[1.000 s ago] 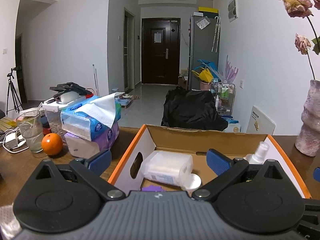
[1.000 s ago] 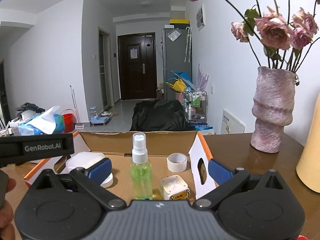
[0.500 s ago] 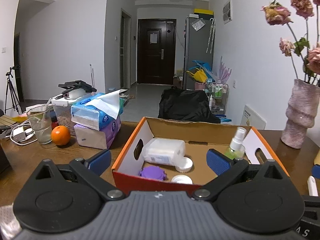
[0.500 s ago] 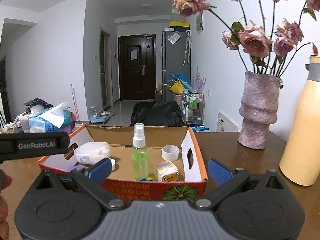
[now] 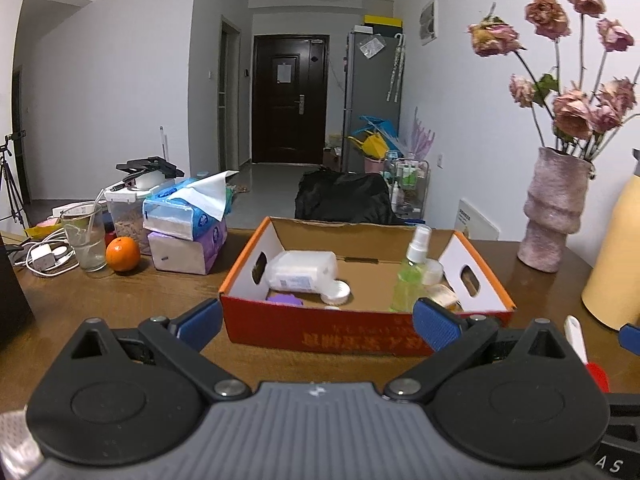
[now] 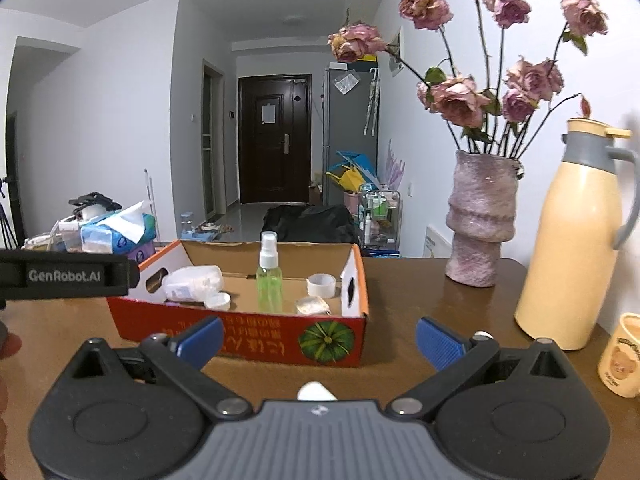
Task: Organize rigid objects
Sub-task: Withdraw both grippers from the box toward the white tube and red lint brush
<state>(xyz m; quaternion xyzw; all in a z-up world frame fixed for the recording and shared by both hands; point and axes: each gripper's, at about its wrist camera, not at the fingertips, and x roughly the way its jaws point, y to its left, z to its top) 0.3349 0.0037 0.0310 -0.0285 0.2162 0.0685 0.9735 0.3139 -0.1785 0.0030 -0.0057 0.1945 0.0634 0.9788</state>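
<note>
An orange-and-red cardboard box [image 5: 360, 336] [image 6: 240, 340] stands on the brown table. Inside it are a white plastic container [image 5: 302, 272] [image 6: 192, 282] on its side, an upright green spray bottle [image 5: 412, 276] [image 6: 269, 280], a white lid [image 5: 336, 292], a purple item [image 5: 284, 300], a tape roll [image 6: 322, 285] and a small white box [image 6: 312, 305]. My left gripper [image 5: 316, 322] is open and empty in front of the box's near wall. My right gripper [image 6: 318, 340] is also open and empty, near the box's front right corner. A white object [image 6: 316, 392] peeks out just below it.
Stacked tissue packs [image 5: 188, 216], an orange [image 5: 123, 254], a glass [image 5: 86, 240] and cables sit left of the box. To its right stand a pink vase [image 6: 480, 220], a yellow thermos [image 6: 572, 240] and a mug [image 6: 622, 354]. A white-and-red stick [image 5: 576, 336] lies by the thermos.
Both grippers have drawn back from over the box toward the table's near side, so the whole box now shows. Both stayed open and empty. The box's contents have not moved.
</note>
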